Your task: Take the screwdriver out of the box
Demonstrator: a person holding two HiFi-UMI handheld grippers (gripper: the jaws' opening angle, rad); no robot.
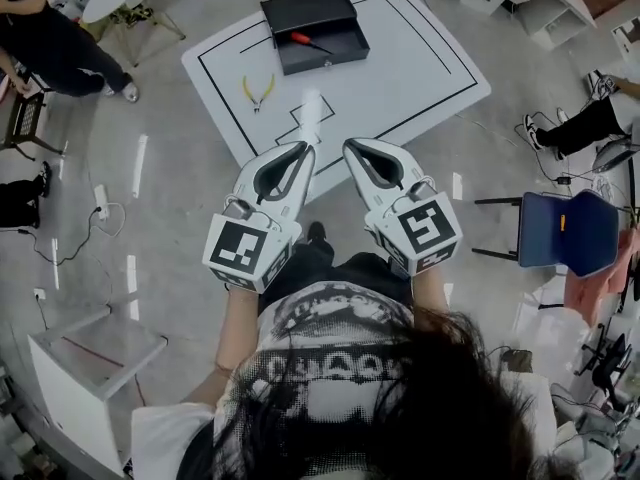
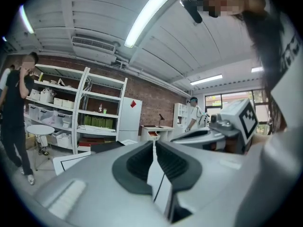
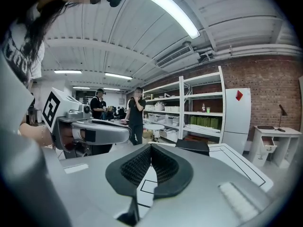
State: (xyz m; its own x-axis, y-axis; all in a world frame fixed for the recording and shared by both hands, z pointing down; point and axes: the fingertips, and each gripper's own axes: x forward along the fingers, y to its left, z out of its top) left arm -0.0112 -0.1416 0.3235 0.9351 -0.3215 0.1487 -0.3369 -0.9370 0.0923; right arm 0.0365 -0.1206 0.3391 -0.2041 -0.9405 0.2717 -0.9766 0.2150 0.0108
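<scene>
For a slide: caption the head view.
Left claw and right claw, both shut, face the table; screwdriver lies in the black box, pliers beside.

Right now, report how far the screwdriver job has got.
Done: the box on the table stands open. In hand: nothing; the left gripper and right gripper are both shut and empty, well short of the box. Left: the screwdriver lies inside the box, to be reached, gripped and lifted out.

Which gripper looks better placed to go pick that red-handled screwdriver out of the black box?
Left, narrowly. Both are shut, empty and short of the table, but the left gripper lines up with the red-handled screwdriver in the box; the right gripper sits slightly aside.
</scene>
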